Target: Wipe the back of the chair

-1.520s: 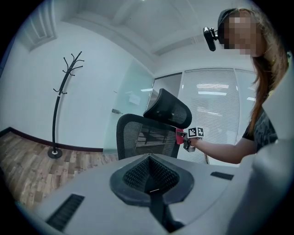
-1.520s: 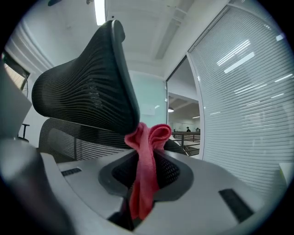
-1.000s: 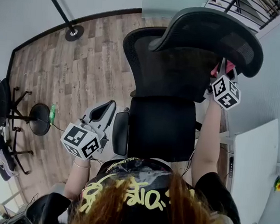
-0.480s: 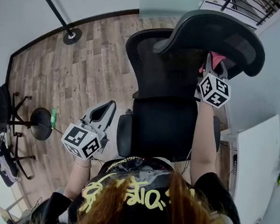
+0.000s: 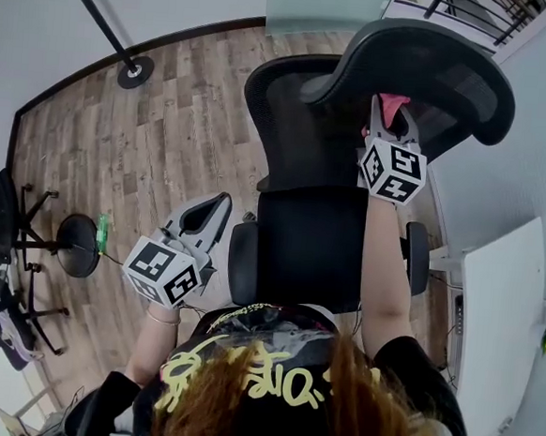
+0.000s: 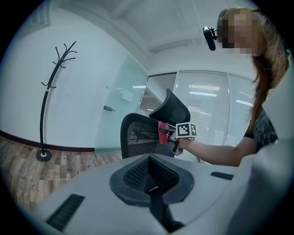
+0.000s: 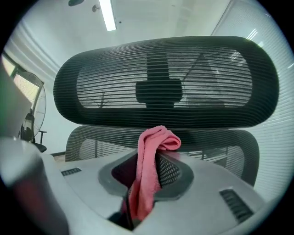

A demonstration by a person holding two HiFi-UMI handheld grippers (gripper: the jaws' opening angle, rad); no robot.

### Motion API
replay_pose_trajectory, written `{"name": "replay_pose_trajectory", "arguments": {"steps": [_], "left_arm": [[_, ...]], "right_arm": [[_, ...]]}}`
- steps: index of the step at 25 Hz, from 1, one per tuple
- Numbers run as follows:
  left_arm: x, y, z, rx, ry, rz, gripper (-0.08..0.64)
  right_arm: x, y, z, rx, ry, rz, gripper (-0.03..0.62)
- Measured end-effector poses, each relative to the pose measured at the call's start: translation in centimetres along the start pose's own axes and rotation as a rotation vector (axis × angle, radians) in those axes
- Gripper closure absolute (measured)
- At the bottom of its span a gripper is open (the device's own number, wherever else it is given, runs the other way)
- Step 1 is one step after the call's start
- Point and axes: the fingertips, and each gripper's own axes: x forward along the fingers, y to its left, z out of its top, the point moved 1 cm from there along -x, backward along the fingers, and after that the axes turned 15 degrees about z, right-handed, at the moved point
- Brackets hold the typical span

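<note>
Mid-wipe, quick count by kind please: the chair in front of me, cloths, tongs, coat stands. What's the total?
chair: 1
cloth: 1, pink, clamped in the right tongs
tongs: 2, the left tongs shut with nothing in them
coat stand: 1
Total: 5

Black mesh chair [image 5: 307, 144]; pink terry cloth [image 7: 149, 170].
</note>
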Motion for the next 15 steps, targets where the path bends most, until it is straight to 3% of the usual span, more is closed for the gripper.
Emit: {"name": "replay_pose_trajectory", "arguments": {"steps": [15], "left_arm": [[-0.2,1.3,-0.2,-0.007,0.000,-0.005,0.571]], "right_arm": [[3.2,6.7,0.6,0.014,-0.010,0.109,0.520]]}}
